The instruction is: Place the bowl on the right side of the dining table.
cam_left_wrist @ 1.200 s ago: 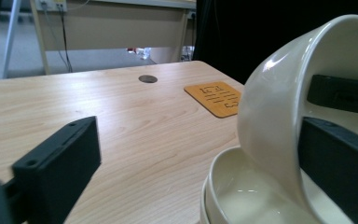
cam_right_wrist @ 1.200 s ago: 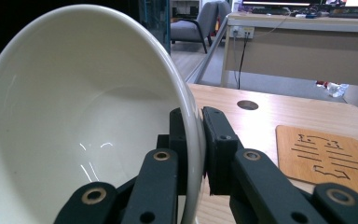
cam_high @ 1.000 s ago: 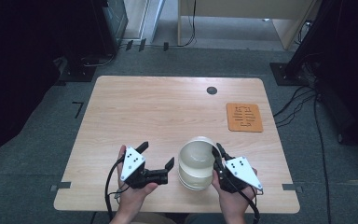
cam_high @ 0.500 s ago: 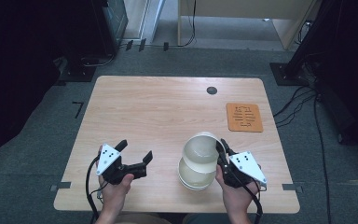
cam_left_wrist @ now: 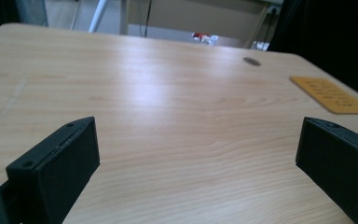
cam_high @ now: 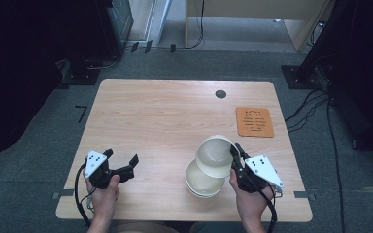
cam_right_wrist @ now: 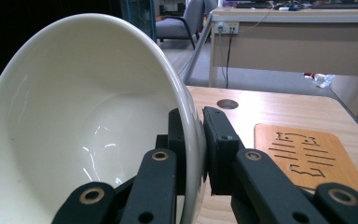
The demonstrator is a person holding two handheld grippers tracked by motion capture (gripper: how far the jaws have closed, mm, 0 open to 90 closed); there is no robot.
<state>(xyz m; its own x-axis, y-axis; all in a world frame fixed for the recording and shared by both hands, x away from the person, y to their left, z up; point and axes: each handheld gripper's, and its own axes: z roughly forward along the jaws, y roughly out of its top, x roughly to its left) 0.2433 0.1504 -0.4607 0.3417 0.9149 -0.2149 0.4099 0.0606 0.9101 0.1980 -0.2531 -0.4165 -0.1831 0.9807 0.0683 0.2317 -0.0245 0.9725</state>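
Right gripper view: the right gripper (cam_right_wrist: 193,140) pinches the wall of a glossy cream ceramic bowl (cam_right_wrist: 88,126), one jaw inside the rim, one outside, the bowl tilted on edge. High view adds what lies beneath: the held bowl hangs just above a stack of matching cream bowls (cam_high: 201,182) left of the gripper. With so narrow a bite on a smooth glaze, the bowl may pivot or slip and strike the stack. Left gripper (cam_high: 119,170) rests well apart, jaws spread, nothing between them; an orange wooden coaster (cam_high: 254,122) lies beyond.
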